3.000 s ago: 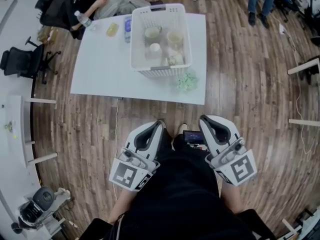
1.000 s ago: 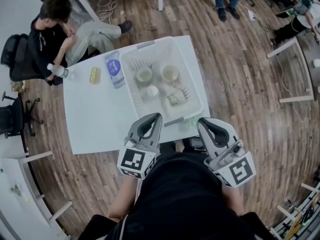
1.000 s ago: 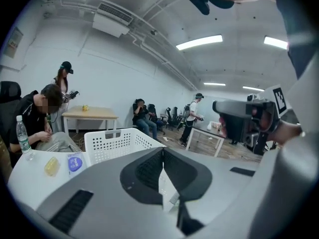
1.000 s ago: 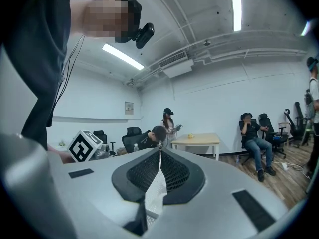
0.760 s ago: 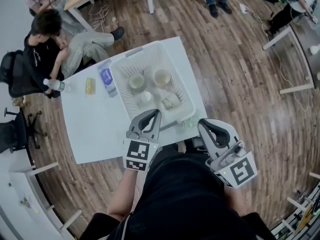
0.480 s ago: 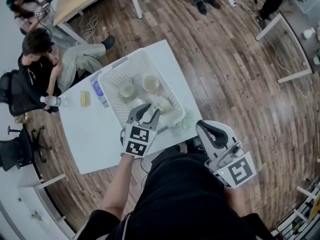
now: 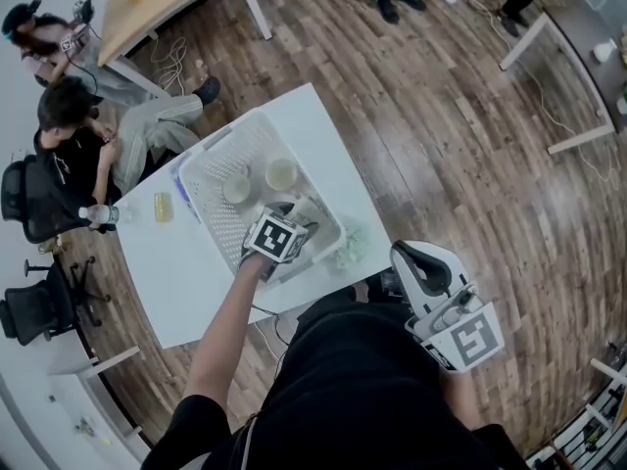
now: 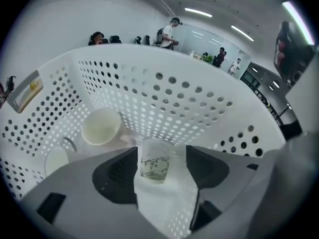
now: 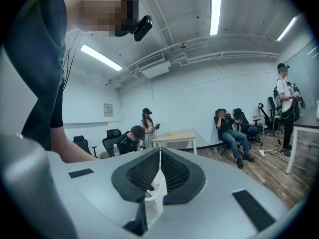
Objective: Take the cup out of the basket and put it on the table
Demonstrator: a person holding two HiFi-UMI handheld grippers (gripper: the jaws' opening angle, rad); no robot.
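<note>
Your left gripper (image 8: 161, 156) points steeply down into the white perforated basket (image 7: 217, 231) on the white desk (image 7: 171, 272). Its jaws are released and have just been opening, and they now stand to either side of a small glass cup (image 8: 154, 164). The cup sits on the basket floor at the end nearest you. One jaw is just beside it, a gap shows at the other, and neither presses on it. A print of green leafy sprigs runs around the cup's side. Two cream cups (image 7: 235, 188) (image 7: 281, 173) lie deeper in the basket, apart from the glass cup. The marker cube (image 7: 277, 239) on the left gripper shows a black-and-white square pattern, not letters. Your right gripper (image 9: 159, 152) is held about level beside your waist, off the desk, with its jaws clenched together on nothing. At the desk's far-left edge stand a water bottle (image 7: 96, 213), its label too small to read, and a yellow packet (image 7: 163, 207) near it. A seated person (image 7: 69, 135) is close to that edge.
</note>
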